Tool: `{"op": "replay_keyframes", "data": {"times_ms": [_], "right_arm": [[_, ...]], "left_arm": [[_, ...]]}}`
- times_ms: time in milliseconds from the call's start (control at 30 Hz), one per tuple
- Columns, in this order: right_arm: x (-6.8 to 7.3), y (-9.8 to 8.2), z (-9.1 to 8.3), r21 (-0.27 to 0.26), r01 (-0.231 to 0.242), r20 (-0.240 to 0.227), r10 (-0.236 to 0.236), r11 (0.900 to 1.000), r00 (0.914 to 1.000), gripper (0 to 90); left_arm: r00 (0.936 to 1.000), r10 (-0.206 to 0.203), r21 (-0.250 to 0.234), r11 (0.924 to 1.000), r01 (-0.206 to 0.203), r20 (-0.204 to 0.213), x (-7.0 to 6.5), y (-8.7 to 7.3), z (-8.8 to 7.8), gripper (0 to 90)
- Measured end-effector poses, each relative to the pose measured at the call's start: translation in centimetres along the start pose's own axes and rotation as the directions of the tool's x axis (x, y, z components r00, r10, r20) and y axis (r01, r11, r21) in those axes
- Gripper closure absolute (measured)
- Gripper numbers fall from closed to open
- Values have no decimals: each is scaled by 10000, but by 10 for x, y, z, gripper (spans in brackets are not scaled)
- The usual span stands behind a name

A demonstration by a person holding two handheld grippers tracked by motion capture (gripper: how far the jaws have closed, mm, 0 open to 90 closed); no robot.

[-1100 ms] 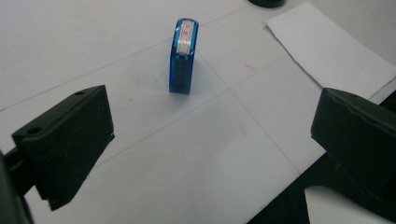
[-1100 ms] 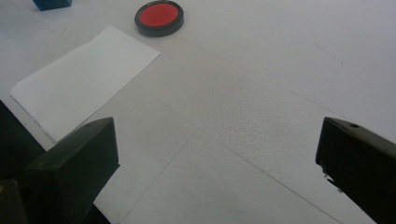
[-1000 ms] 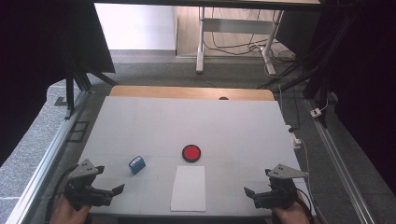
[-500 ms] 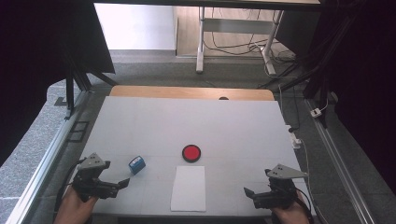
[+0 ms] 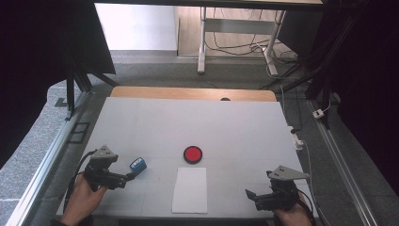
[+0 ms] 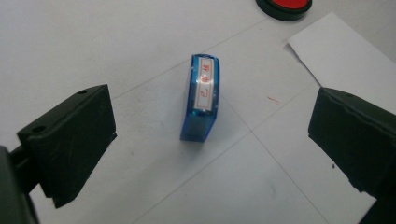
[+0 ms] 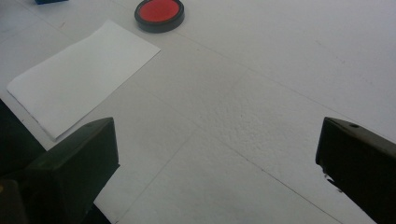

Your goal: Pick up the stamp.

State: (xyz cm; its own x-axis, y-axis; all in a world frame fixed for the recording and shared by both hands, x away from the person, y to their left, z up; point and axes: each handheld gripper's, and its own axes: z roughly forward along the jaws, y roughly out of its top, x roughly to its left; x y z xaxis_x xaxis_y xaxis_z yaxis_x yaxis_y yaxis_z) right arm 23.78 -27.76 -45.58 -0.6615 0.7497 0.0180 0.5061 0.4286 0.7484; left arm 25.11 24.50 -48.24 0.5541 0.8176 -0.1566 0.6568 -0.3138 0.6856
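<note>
Fingers on my left gripper (image 5: pixel 131 176) stand wide apart, and in the left gripper view I see the blue stamp (image 6: pixel 201 97) lying in the open gap between them, clear of both; neither of the fingers (image 6: pixel 70 140) touches it, and bare tabletop (image 6: pixel 84 42) shows on each side. From the high view the stamp (image 5: pixel 138 164) sits just ahead of the left gripper's tips, on the near left part of the white tabletop (image 5: pixel 188 122), left of the red ink pad (image 5: pixel 193 154) and up and to the left of the white sheet of paper (image 5: pixel 190 189). The stamp is a narrow block lying on its side: its long axis runs away from my gripper, nearly along the line of the fingers with a slight lean to the right at the far end, and its white label with red characters faces upward. In the same view the ink pad (image 6: pixel 284 6) sits at the top edge and a corner of the paper (image 6: pixel 341 60) reaches in from the right. My right gripper (image 5: pixel 252 197) rests at the near right of the tabletop with its fingers (image 7: pixel 74 163) also spread wide, holding nothing, with bare surface between them; the paper (image 7: pixel 84 77) and ink pad (image 7: pixel 159 14) lie off to its left.
</note>
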Motion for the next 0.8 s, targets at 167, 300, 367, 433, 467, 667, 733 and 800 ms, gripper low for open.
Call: {"op": "replay_keyframes", "data": {"times_ms": [167,300,367,433,467,667,733,800], "right_arm": [[0,0,0,34,34,-19,-34,10000,10000,0],[0,0,0,83,58,-26,-58,9999,10000,0],[1,0,1,80,47,-11,-47,10000,10000,0],[1,0,1,91,53,-13,-53,9999,10000,0],[1,0,1,99,54,-15,-54,9999,10000,0],[1,0,1,115,47,-30,-47,9999,10000,0],[1,0,1,123,49,-35,-48,9999,10000,0],[1,0,1,129,54,-32,-54,9999,10000,0]], "left_arm": [[9998,162,101,9998,-161,-89,3,7,8,19],[9993,357,226,9991,-354,-133,3,9,12,17],[9989,473,336,9983,-471,-61,4,12,18,8],[9987,516,397,9979,-513,-51,5,13,20,7],[9979,641,500,9967,-638,-39,5,15,23,7],[9975,707,659,9953,-712,92,6,21,31,2],[9969,760,775,9940,-774,210,7,22,36,0],[9968,773,808,9936,-789,224,7,23,37,0]]}}
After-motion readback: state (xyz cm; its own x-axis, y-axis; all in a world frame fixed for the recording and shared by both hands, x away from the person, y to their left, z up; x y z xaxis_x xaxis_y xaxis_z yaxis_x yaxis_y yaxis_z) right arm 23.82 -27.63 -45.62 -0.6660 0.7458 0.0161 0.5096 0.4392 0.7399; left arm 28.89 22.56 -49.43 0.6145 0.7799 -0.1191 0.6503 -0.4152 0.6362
